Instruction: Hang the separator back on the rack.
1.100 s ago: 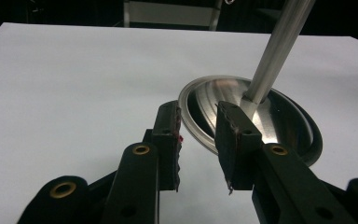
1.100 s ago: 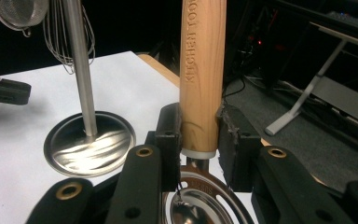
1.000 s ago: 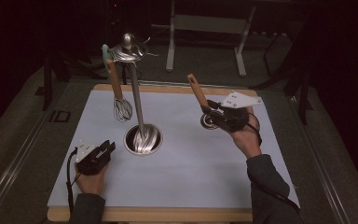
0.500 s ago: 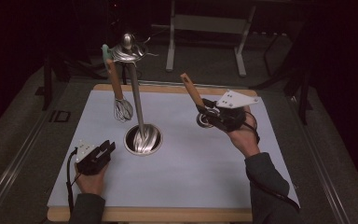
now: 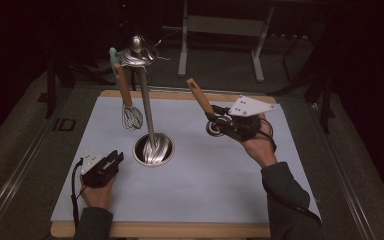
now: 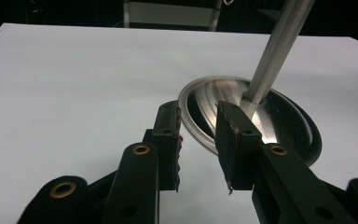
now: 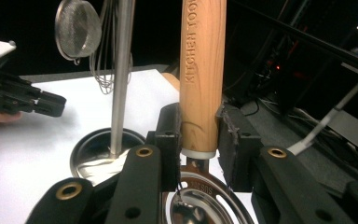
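Right tongs (image 5: 220, 122) clenched on wooden-handled utensil (image 5: 200, 99), handle tilting up-left, away from person; left tongs (image 5: 114, 161) released.

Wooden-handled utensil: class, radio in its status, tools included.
Right tool shut on wooden-handled utensil, metal head low. Left tool open, holding nothing, near stand base. Whisk hangs on the stand; nothing in the way.

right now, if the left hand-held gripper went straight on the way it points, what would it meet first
Most likely the round steel base of the utensil stand, dead ahead of the open left hand-held gripper; bare white table lies between, though depth is hard to judge.
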